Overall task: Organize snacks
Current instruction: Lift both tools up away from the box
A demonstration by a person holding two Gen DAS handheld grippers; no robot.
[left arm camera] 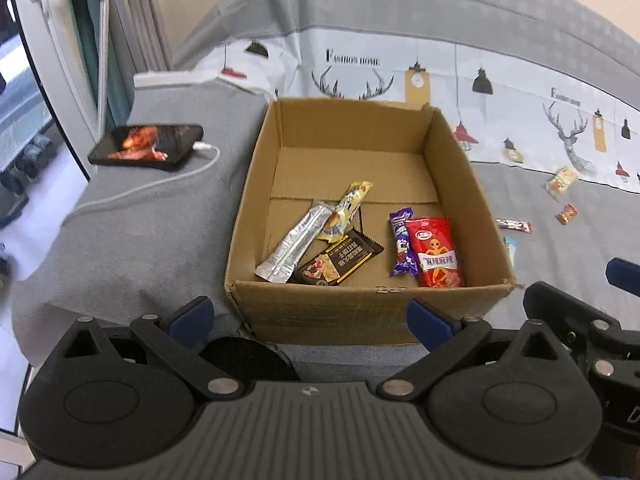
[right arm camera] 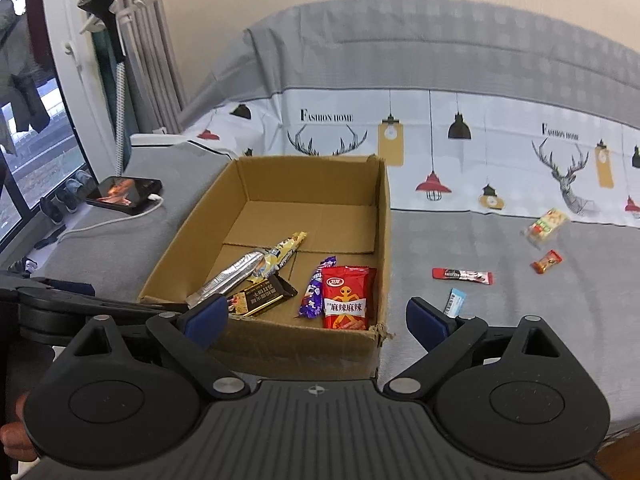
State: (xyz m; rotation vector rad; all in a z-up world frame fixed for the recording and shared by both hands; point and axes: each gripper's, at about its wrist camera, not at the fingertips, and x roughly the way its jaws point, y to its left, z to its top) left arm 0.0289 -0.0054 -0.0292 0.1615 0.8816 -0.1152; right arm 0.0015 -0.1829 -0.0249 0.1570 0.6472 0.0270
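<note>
An open cardboard box (left arm camera: 256, 184) (right arm camera: 280, 348) stands on the grey bed. Inside lie a red packet (left arm camera: 438, 252), a purple candy (left arm camera: 402, 246), a dark brown bar (left arm camera: 338, 258), a silver sachet (left arm camera: 296, 246) and a yellow bar (left arm camera: 348, 210). To the box's right on the bed are a red-and-black stick (right arm camera: 462, 275), a small blue packet (right arm camera: 456, 301), an orange candy (right arm camera: 546, 261) and a clear cracker pack (right arm camera: 546, 226). My left gripper (left arm camera: 310, 316) hovers before the box's near wall, open and empty. My right gripper (right arm camera: 316, 316) is at the box's near right corner, also open and empty.
A lit phone (left arm camera: 146, 146) on a white charging cable (left arm camera: 192, 170) lies on the bed left of the box. The bed's left edge drops to the floor by a window (right arm camera: 36, 168). A patterned sheet (right arm camera: 500, 152) covers the back. A clip stand (right arm camera: 120, 92) rises at the far left.
</note>
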